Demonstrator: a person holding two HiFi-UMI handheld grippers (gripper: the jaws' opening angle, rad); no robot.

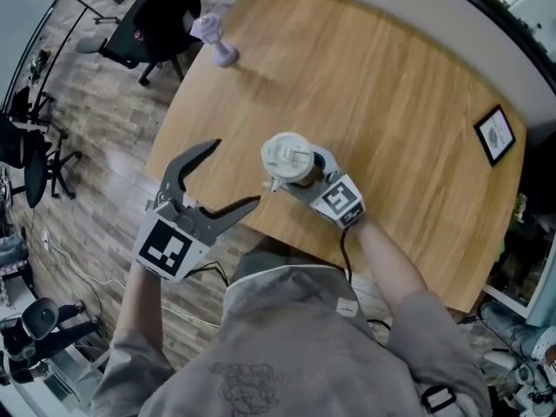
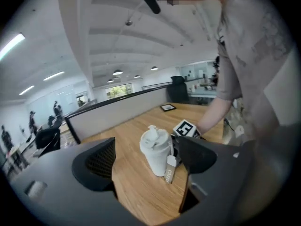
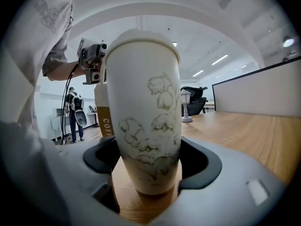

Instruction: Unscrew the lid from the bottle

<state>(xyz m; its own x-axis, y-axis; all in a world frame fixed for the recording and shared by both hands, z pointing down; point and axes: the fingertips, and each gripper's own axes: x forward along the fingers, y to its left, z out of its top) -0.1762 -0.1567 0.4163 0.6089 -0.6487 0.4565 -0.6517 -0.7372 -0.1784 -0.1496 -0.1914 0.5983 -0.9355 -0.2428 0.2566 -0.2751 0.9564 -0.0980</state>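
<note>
A white bottle (image 1: 288, 165) with a faint flower drawing stands upright near the front edge of the wooden table (image 1: 391, 102). Its white lid (image 1: 286, 152) sits on top. My right gripper (image 1: 301, 179) is shut on the bottle's lower body (image 3: 148, 126), one pad on each side. A brown paper tag (image 2: 170, 169) hangs beside the bottle. My left gripper (image 1: 236, 172) is held to the left of the bottle, apart from it, with its jaws wide open and nothing between them. In the left gripper view the bottle (image 2: 157, 152) stands ahead of the open jaws.
A small lilac stand (image 1: 217, 42) sits at the table's far left corner. A black picture frame (image 1: 495, 135) lies at the right edge. Office chairs (image 1: 143, 24) stand on the wood floor to the left. A low partition (image 2: 117, 107) runs behind the table.
</note>
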